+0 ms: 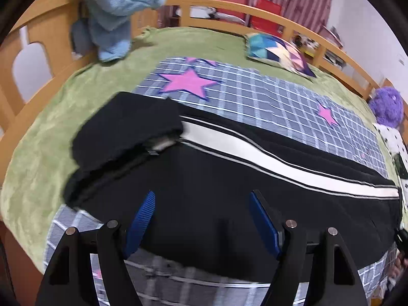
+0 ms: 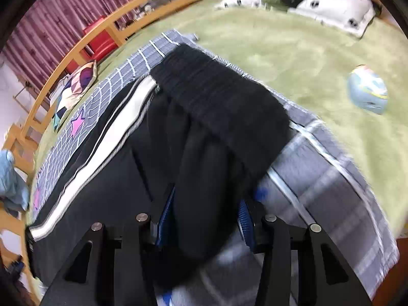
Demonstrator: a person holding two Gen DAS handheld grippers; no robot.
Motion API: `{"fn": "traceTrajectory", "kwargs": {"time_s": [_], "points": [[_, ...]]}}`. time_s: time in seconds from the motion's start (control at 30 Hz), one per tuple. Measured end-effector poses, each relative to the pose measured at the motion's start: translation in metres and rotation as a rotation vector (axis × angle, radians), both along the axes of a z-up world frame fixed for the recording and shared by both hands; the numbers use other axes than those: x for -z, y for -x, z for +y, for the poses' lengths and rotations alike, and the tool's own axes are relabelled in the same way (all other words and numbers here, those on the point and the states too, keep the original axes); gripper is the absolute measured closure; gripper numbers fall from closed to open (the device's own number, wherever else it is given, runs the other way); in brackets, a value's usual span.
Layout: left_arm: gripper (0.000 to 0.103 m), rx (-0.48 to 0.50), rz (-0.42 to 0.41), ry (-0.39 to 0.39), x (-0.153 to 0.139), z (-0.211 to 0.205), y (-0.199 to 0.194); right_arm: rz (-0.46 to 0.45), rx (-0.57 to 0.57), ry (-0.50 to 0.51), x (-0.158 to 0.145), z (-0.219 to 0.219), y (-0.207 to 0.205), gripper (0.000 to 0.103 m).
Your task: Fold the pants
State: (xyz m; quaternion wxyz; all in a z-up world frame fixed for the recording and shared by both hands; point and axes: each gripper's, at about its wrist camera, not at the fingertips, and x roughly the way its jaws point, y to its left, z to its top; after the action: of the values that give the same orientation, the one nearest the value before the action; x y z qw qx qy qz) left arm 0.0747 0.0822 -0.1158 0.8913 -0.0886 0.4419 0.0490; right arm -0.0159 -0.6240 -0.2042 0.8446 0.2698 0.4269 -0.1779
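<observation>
Black pants (image 1: 216,178) with a white side stripe (image 1: 255,150) lie lengthwise on a grey checked sheet (image 1: 255,97) with pink stars. One end is folded back on itself at the left of the left wrist view. My left gripper (image 1: 201,204) hovers open over the pants' near edge, with nothing between its blue pads (image 1: 140,219). In the right wrist view the ribbed waistband (image 2: 219,102) is bunched up. A thick fold of the pants (image 2: 204,191) fills the gap of my right gripper (image 2: 204,211), and its blue pads (image 2: 164,211) lie against the cloth on both sides.
The sheet lies on a green blanket (image 2: 293,51) inside a wooden bed rail (image 1: 229,2). A light blue garment (image 1: 114,12) hangs on the rail. A patchwork cushion (image 1: 278,51), a purple plush toy (image 1: 387,104), a white spotted pillow (image 2: 318,2) and a pale blue ball (image 2: 368,93) lie around.
</observation>
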Motion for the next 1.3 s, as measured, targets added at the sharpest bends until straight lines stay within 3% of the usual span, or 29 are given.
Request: {"fn": "traceTrajectory", "kwargs": {"time_s": [0.17, 0.33, 0.6, 0.77, 0.9, 0.97, 1.0, 1.03, 1.13, 1.23, 1.3], "points": [[0.029, -0.082, -0.031, 0.023, 0.007, 0.06, 0.015, 0.029, -0.052, 0.194, -0.041, 0.047, 0.009, 0.057], [0.029, -0.055, -0.017, 0.045, 0.021, 0.082, 0.002, -0.02, -0.097, 0.211, -0.076, 0.103, 0.007, 0.057], [0.029, 0.1, -0.077, -0.117, 0.034, 0.049, -0.065, -0.013, -0.161, 0.181, -0.088, 0.169, 0.008, 0.057], [0.032, 0.132, -0.037, -0.178, 0.052, 0.031, -0.096, 0.017, -0.15, 0.165, -0.083, 0.187, -0.003, 0.057], [0.032, 0.166, -0.016, -0.337, 0.066, 0.014, -0.11, 0.044, -0.143, 0.123, -0.069, 0.195, -0.011, 0.057], [0.052, 0.165, -0.028, -0.398, 0.065, 0.015, -0.114, 0.062, -0.153, 0.12, -0.062, 0.202, -0.016, 0.057], [0.074, 0.155, -0.037, -0.404, 0.061, 0.019, -0.117, 0.071, -0.156, 0.123, -0.059, 0.205, -0.018, 0.057], [0.084, 0.144, -0.046, -0.402, 0.056, 0.024, -0.121, 0.079, -0.16, 0.124, -0.056, 0.208, -0.02, 0.057], [0.088, 0.056, -0.087, -0.337, 0.025, 0.063, -0.145, 0.093, -0.168, 0.116, -0.05, 0.216, -0.024, 0.057], [0.097, -0.027, -0.104, -0.213, 0.004, 0.105, -0.165, 0.102, -0.177, 0.136, -0.051, 0.222, -0.026, 0.057], [0.097, -0.084, -0.107, -0.261, -0.009, 0.129, -0.17, 0.101, -0.183, 0.145, -0.053, 0.225, -0.026, 0.057]]}}
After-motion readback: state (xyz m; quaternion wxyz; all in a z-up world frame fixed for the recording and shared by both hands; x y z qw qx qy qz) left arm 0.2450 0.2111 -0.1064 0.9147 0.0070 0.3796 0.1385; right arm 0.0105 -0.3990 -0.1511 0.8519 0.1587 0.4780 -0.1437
